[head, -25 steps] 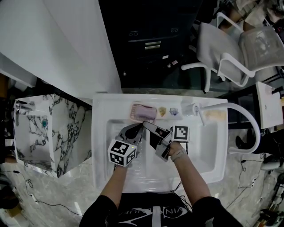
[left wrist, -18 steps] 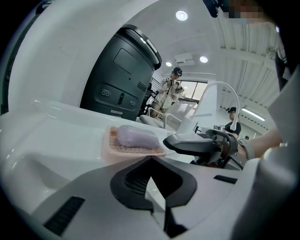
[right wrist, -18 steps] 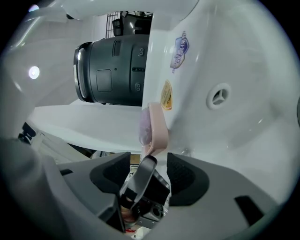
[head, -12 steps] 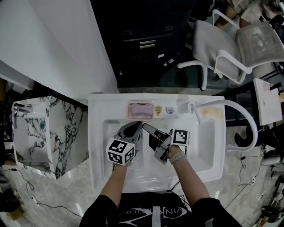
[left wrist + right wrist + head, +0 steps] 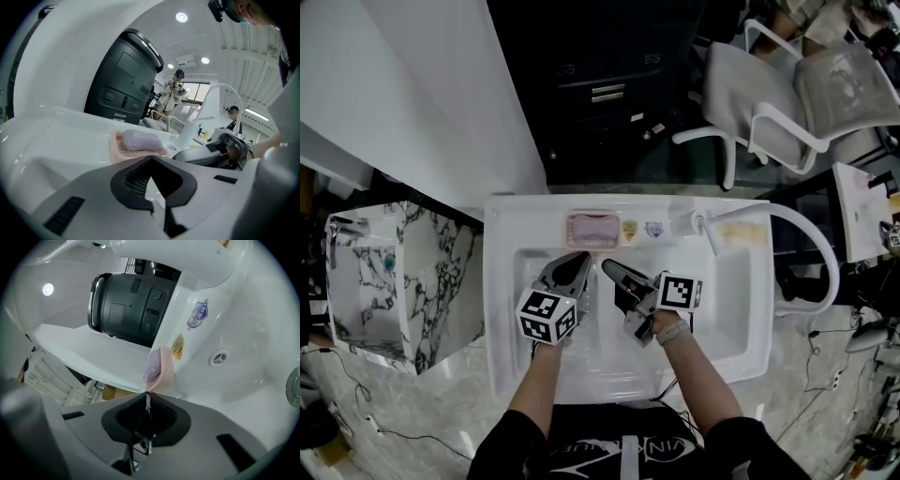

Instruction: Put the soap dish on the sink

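The pink soap dish [image 5: 592, 228] with a lilac soap bar [image 5: 139, 139] lies flat on the back ledge of the white sink [image 5: 506, 225], left of the tap. Both grippers hover over the basin just in front of it, touching nothing. My left gripper [image 5: 579, 256] points at the dish [image 5: 116, 146] with its jaws together and empty. My right gripper [image 5: 608, 266] is rolled onto its side; its jaws are closing, tips nearly meeting, with nothing between them. In the right gripper view the dish [image 5: 165, 369] appears on edge beyond the tips [image 5: 147, 394].
A curved white faucet [image 5: 787, 230] arches over the sink's right side. Two small stickers [image 5: 630, 229] sit on the ledge beside the dish. The overflow hole [image 5: 219, 357] shows in the basin wall. A black cabinet [image 5: 609, 84] and grey chairs [image 5: 769, 103] stand behind; a marbled basin [image 5: 375, 272] is at left.
Both grippers' jaws have gone from spread apart to together. The right gripper has rolled onto its side. The dish stays on the ledge.
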